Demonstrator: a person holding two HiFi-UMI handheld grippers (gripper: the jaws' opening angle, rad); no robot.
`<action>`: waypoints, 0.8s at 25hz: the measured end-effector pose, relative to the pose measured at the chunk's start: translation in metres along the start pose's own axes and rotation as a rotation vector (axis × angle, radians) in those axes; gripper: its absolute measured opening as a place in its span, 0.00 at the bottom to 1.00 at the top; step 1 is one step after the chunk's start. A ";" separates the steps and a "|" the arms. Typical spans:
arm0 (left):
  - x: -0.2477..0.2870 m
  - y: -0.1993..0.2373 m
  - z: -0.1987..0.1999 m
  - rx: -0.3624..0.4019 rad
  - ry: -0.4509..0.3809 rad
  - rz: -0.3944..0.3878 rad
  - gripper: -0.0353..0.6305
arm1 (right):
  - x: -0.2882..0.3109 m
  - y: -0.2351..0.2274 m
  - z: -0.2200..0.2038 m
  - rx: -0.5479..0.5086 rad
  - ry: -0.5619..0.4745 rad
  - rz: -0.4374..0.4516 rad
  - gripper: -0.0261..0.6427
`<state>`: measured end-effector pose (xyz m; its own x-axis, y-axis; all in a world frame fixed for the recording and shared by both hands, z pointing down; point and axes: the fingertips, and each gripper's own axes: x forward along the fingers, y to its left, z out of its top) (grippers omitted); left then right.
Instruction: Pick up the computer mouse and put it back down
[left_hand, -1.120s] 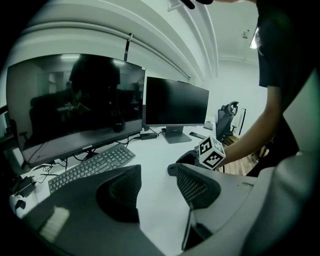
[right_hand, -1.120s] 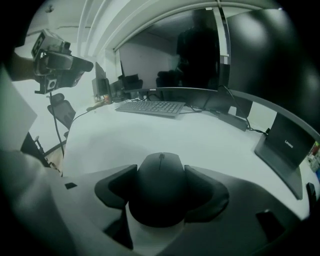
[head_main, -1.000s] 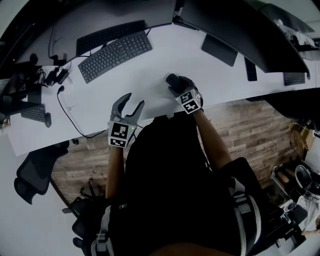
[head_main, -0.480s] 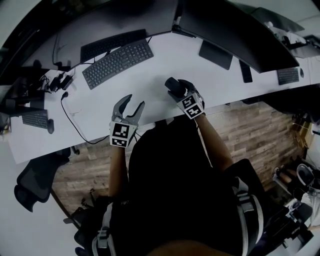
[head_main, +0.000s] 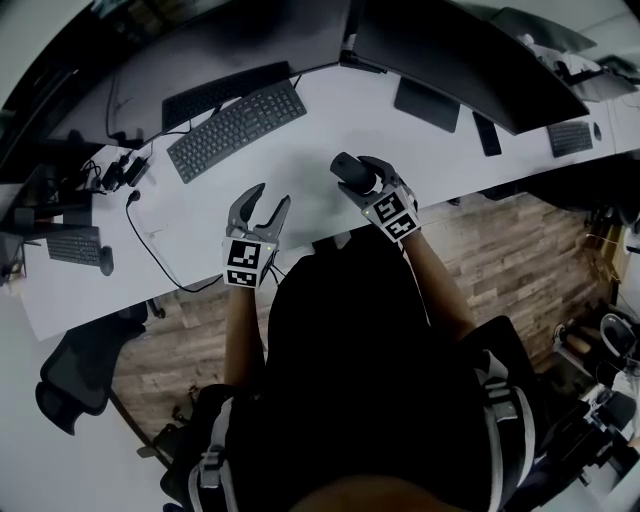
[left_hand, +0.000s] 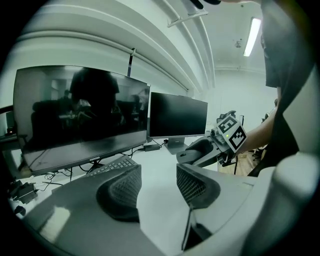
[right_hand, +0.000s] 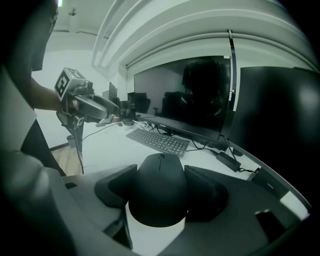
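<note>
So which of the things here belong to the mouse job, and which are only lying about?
Job in hand:
- computer mouse, clamped in the right gripper
- white desk, where it goes back

Lying about:
- grey keyboard
- monitor
- loose cable
- left gripper, open and empty

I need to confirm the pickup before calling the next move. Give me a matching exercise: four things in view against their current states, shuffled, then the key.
Things:
1. left tool
2. right tool
3. computer mouse
4. keyboard nearest the tools

States:
A. gripped on both sides by jaws
B. lying flat on the white desk
C. jaws apart, nothing between them
D. shut on a black object

Pairs: 1-C, 2-D, 3-A, 4-B.
</note>
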<state>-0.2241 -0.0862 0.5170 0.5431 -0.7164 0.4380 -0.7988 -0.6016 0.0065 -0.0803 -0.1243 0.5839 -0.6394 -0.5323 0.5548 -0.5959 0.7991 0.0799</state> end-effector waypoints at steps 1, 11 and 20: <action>0.000 0.000 0.000 -0.001 -0.004 -0.001 0.38 | -0.003 0.001 0.001 0.000 -0.004 0.000 0.48; 0.000 -0.003 0.005 -0.010 -0.030 -0.011 0.38 | -0.024 -0.001 0.024 -0.018 -0.038 -0.017 0.48; 0.001 -0.005 0.007 -0.016 -0.039 -0.010 0.38 | -0.031 0.003 0.031 -0.063 -0.040 -0.006 0.48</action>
<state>-0.2171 -0.0864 0.5112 0.5606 -0.7236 0.4026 -0.7969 -0.6036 0.0249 -0.0772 -0.1145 0.5412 -0.6554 -0.5466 0.5212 -0.5687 0.8113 0.1357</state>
